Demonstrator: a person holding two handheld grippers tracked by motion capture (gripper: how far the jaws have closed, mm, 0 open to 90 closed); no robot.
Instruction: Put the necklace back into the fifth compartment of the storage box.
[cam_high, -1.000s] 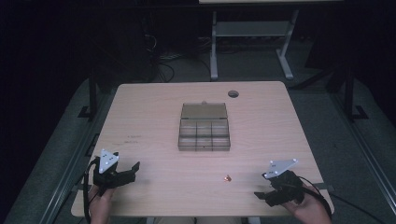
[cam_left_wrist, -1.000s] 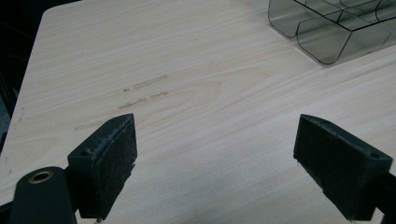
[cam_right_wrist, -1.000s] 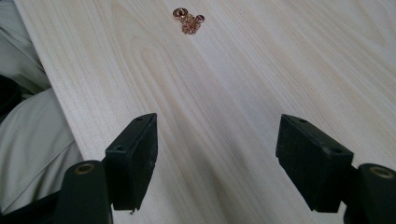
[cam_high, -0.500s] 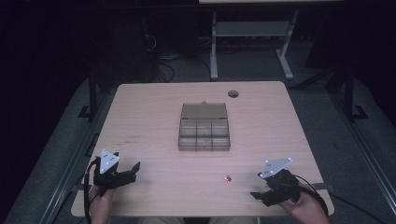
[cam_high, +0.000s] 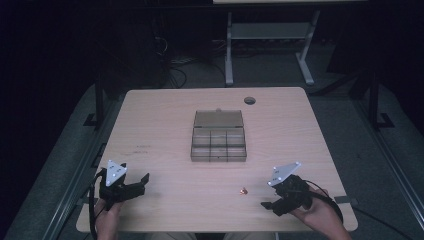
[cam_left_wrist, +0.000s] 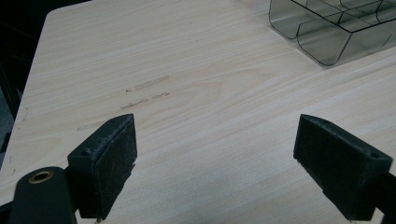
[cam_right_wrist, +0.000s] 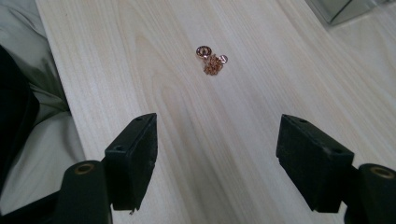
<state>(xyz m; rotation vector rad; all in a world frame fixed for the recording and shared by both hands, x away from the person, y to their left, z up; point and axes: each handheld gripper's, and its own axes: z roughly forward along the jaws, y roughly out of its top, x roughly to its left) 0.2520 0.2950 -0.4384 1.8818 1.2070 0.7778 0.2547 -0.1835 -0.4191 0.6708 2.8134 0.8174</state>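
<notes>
A clear smoky compartment box (cam_high: 219, 142) with its lid laid back stands mid-table; its near corner (cam_left_wrist: 332, 32) shows in the left gripper view. A small rose-gold piece of jewellery (cam_high: 243, 190) (cam_right_wrist: 212, 59), a ring with a bunched chain, lies on the wood near the front edge. My right gripper (cam_high: 266, 204) (cam_right_wrist: 218, 161) is open at the front right, jaws aimed at the jewellery and a short way from it. My left gripper (cam_high: 145, 181) (cam_left_wrist: 215, 170) is open at the front left over bare wood, with nothing between its jaws.
The light wooden table (cam_high: 165, 120) has a round cable hole (cam_high: 249, 100) at the back right. Faint scuff marks (cam_left_wrist: 147, 83) lie ahead of the left gripper. A metal frame (cam_high: 270, 35) stands on the dark floor beyond the table.
My right gripper has shifted left along the front edge and turned toward the jewellery. The left gripper has stayed where it was.
</notes>
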